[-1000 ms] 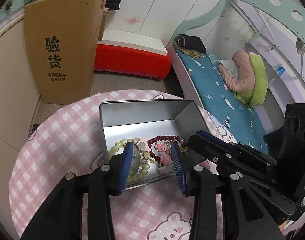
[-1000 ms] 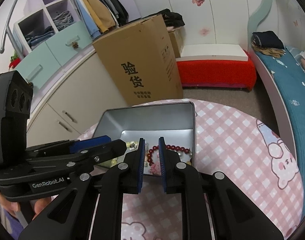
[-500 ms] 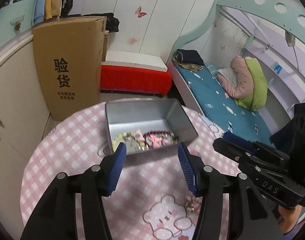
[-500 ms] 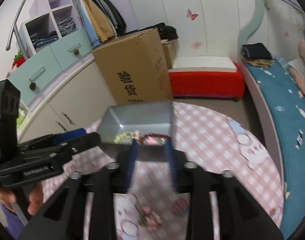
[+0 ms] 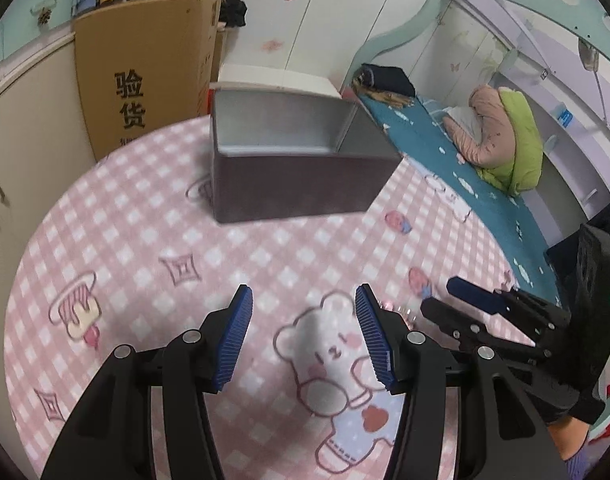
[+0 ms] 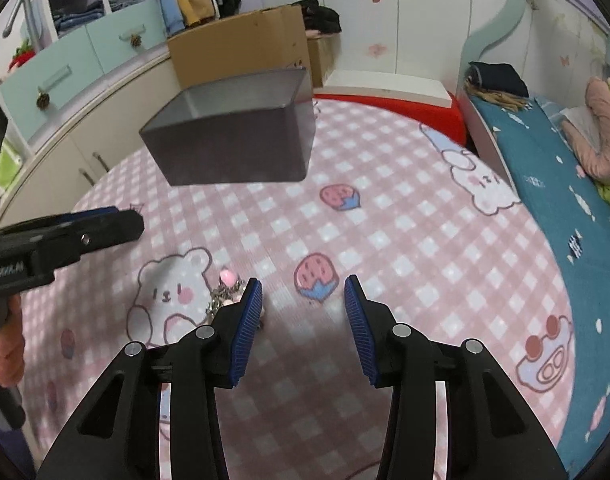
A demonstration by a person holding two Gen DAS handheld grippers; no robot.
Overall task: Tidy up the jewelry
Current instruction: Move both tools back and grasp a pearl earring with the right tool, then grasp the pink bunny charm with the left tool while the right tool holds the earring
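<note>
Both the left gripper (image 5: 303,336) and right gripper (image 6: 303,322) gaped empty; the small silver chain trinket with pink bead (image 6: 224,292) looked light, limp, likely snaggy, best pinched at its bunched middle.

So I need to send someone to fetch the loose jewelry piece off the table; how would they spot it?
On the round table with the pink checked cloth, find the printed white bear. The chain lies beside the bear, just left of the right gripper. It's the only real object there: silvery links with a pink bead.
</note>
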